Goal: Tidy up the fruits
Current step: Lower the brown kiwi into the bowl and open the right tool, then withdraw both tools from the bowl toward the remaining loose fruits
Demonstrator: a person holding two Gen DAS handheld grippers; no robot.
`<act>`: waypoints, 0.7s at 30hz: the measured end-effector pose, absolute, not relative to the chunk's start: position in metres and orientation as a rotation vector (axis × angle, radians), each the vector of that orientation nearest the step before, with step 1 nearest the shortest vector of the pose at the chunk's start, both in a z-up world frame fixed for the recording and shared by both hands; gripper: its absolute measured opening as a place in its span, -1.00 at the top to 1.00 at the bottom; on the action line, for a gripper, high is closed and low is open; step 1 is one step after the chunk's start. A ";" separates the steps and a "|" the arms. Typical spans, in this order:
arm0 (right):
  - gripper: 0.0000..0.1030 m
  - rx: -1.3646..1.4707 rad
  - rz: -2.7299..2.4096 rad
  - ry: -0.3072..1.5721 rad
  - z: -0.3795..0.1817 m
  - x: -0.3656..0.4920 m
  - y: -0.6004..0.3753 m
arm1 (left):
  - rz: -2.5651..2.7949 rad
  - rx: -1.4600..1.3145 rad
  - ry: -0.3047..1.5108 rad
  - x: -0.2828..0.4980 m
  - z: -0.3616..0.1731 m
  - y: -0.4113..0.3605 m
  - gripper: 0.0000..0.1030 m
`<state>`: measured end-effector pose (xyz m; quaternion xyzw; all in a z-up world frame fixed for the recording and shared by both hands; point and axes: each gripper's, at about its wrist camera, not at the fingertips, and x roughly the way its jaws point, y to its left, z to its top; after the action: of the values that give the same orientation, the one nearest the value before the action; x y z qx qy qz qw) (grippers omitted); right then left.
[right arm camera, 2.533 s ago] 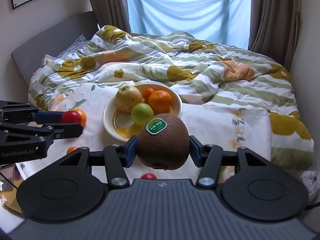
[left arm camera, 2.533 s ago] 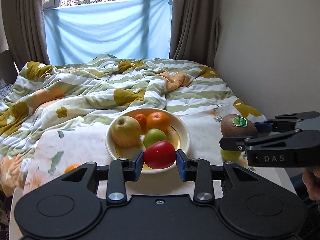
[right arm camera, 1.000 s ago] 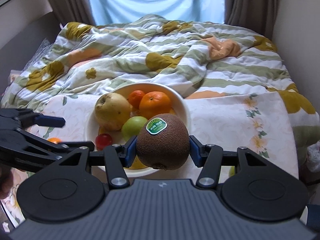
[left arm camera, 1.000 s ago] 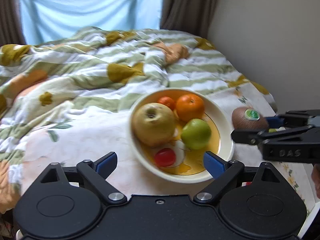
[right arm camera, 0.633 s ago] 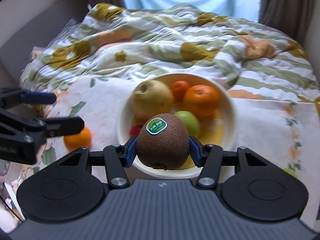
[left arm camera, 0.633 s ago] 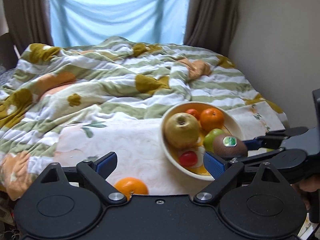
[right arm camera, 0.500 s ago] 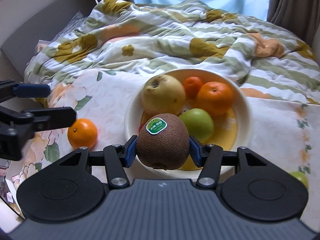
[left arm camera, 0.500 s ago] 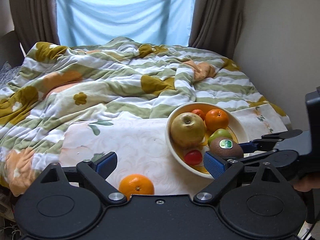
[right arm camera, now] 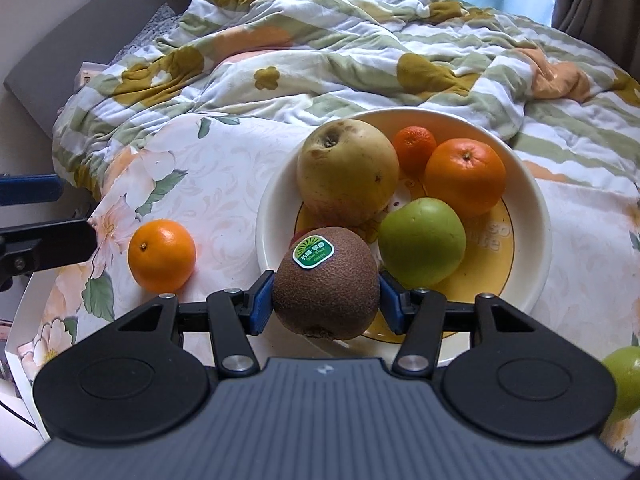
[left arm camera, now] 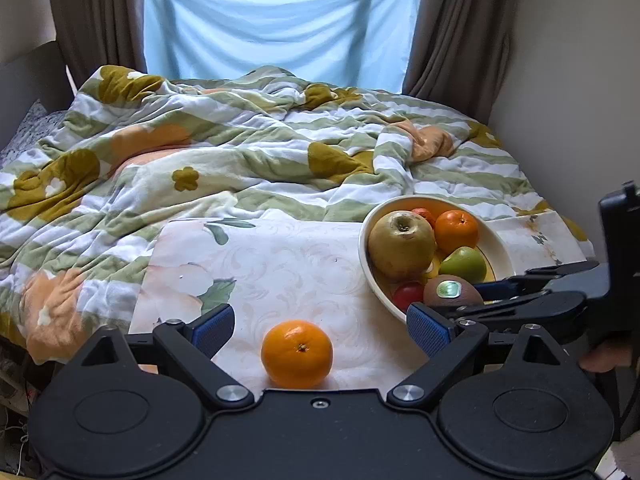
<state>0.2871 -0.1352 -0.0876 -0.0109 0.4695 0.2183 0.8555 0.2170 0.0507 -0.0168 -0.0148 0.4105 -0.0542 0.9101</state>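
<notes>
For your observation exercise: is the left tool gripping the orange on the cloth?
No. The left tool is wide open, and the orange sits loose on the cloth between its fingers.

Both wrist views low, facing shared fruit bowl.

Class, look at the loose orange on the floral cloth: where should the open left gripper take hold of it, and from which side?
Grip the orange across its widest middle, coming in level from the near side. It is round, its stem dimple faces the camera, and it already sits between the left gripper's open fingers with bare cloth either side.
</notes>
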 end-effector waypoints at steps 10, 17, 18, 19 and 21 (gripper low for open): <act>-0.89 0.003 0.435 0.941 -0.063 0.265 -0.158 | -0.075 -0.038 0.822 0.198 -0.004 0.050 -0.85; -0.89 0.004 0.393 0.883 -0.034 0.236 -0.185 | -0.063 -0.029 0.761 0.178 0.019 0.039 -0.85; -0.89 -0.007 0.385 0.869 -0.028 0.230 -0.189 | -0.061 -0.029 0.751 0.175 0.022 0.037 -0.85; -0.89 -0.012 0.381 0.855 -0.022 0.224 -0.192 | -0.061 -0.031 0.740 0.170 0.026 0.034 -0.85; -0.89 -0.012 0.377 0.831 -0.013 0.213 -0.199 | -0.058 -0.034 0.718 0.162 0.031 0.031 -0.85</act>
<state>0.2134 -0.1993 -0.0130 -0.0060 0.4011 0.1819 0.8978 0.1616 0.0313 0.0315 -0.0164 0.3514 -0.0286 0.9356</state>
